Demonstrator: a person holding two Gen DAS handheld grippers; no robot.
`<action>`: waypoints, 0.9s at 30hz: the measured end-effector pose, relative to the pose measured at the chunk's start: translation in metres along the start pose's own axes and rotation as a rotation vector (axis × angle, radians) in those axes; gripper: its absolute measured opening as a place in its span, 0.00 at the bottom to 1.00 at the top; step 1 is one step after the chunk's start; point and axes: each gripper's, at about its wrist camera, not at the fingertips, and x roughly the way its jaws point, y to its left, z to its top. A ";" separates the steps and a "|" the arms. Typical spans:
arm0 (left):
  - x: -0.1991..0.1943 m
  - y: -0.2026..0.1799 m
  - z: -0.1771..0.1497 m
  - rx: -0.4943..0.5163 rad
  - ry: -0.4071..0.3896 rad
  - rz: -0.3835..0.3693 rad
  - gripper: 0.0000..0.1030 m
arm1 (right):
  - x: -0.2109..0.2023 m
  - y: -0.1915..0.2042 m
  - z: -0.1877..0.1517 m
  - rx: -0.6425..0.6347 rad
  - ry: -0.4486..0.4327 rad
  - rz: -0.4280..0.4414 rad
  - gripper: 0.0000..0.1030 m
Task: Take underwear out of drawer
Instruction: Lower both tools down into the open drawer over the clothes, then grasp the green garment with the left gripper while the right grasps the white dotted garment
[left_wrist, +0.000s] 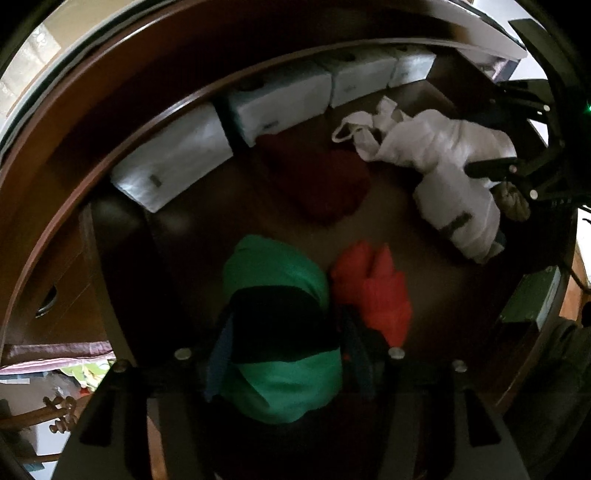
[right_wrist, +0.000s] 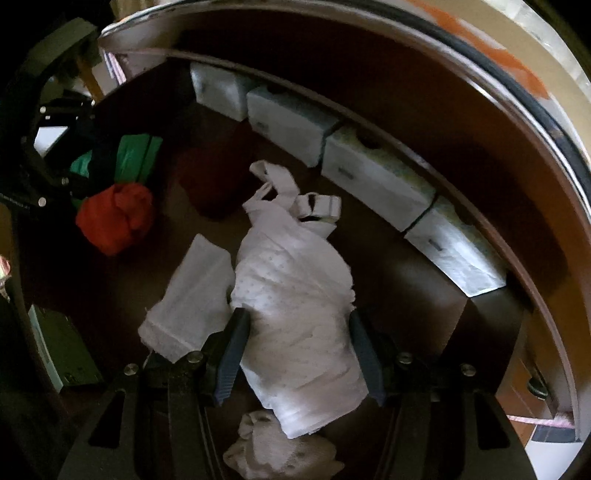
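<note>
Inside the dark wooden drawer (right_wrist: 406, 295), the right claw (right_wrist: 299, 354) is set astride a crumpled white dotted cotton garment (right_wrist: 295, 295), pads seemingly pressed into it. The left claw (left_wrist: 284, 354) is seen straddling a folded green-and-black underwear bundle (left_wrist: 280, 332); whether it is gripped cannot be told. The neighbouring orange-red cloth (left_wrist: 376, 291) or the white folded piece (right_wrist: 188, 302) could be dragged along, and loose straps snagged.

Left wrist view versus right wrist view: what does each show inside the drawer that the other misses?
Only the left wrist view shows the left gripper astride the green and black garment. Only the right shows the right gripper astride the white dotted garment, and a flat white folded cloth beside it. Both show the orange garment, the white boxes along the back and the drawer's wooden floor.
</note>
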 end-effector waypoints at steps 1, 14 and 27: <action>0.000 0.000 0.000 0.005 0.005 0.002 0.56 | 0.001 0.000 0.001 -0.001 0.006 0.004 0.57; 0.009 -0.024 0.006 0.089 0.050 0.045 0.67 | 0.015 -0.011 0.004 0.041 0.040 0.068 0.57; 0.015 -0.041 0.002 0.105 0.078 0.008 0.53 | 0.031 -0.015 0.009 0.055 0.070 0.101 0.57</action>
